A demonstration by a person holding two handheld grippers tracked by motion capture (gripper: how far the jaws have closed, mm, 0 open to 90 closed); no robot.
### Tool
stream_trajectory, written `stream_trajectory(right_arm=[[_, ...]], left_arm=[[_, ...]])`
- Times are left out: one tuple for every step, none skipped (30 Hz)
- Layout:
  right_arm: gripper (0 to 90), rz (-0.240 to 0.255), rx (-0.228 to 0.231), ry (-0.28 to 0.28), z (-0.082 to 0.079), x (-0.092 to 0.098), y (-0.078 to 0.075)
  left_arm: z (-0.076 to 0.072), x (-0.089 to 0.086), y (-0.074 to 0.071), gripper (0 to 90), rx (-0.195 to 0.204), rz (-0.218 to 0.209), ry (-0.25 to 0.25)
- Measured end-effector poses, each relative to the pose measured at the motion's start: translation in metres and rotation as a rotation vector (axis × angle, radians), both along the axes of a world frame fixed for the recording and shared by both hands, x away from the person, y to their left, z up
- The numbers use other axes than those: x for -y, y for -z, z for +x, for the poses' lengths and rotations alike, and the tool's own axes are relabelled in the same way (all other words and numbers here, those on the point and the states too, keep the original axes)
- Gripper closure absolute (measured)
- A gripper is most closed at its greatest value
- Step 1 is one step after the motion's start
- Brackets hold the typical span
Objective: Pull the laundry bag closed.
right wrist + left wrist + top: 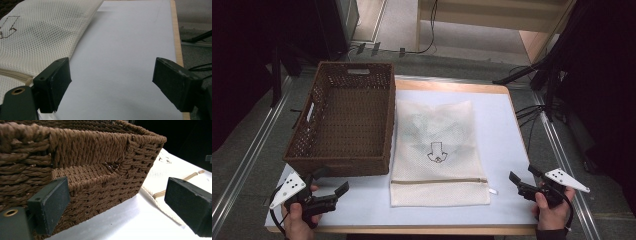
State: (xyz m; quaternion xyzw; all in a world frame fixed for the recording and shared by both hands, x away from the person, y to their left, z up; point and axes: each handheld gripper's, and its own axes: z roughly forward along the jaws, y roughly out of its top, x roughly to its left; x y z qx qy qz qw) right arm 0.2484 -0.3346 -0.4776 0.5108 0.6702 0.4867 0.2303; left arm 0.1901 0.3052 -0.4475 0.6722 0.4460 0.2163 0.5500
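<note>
Two grippers, both with jaws wide and nothing between them.
Left gripper (328, 186), lower left of the high view, stands just below the near wall of the brown wicker basket (343, 118), which occupies the upper left. Right gripper (522, 181), lower right, stands apart from the white mesh bag (438, 150) lying flat at centre, beside the basket, zipper (439, 181) at its lower end.
</note>
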Motion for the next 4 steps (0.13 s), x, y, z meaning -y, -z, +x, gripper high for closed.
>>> stream_trajectory(right_arm=[[15.6, 0.0, -0.001, -0.002, 0.0002, -0.0003, 0.0003], [15.5, -0.002, -0.003, -0.002, 0.0002, -0.0008, 0.0005], [15.5, -0.002, -0.004, -0.001, -0.0001, -0.0012, 0.0004], [15.5, 0.0, -0.005, -0.001, -0.0001, -0.0012, 0.0004]], left_arm=[[0.0003, 0.0007, 0.0, 6.6, -0.004, 0.01, 0.005], [0.0005, 0.0018, 0.0004, 6.5, -0.003, 0.008, 0.007], [0.0005, 0.0018, 0.0004, 6.5, -0.003, 0.008, 0.007], [0.0008, 0.0028, 0.0007, 6.5, -0.004, 0.008, 0.007]])
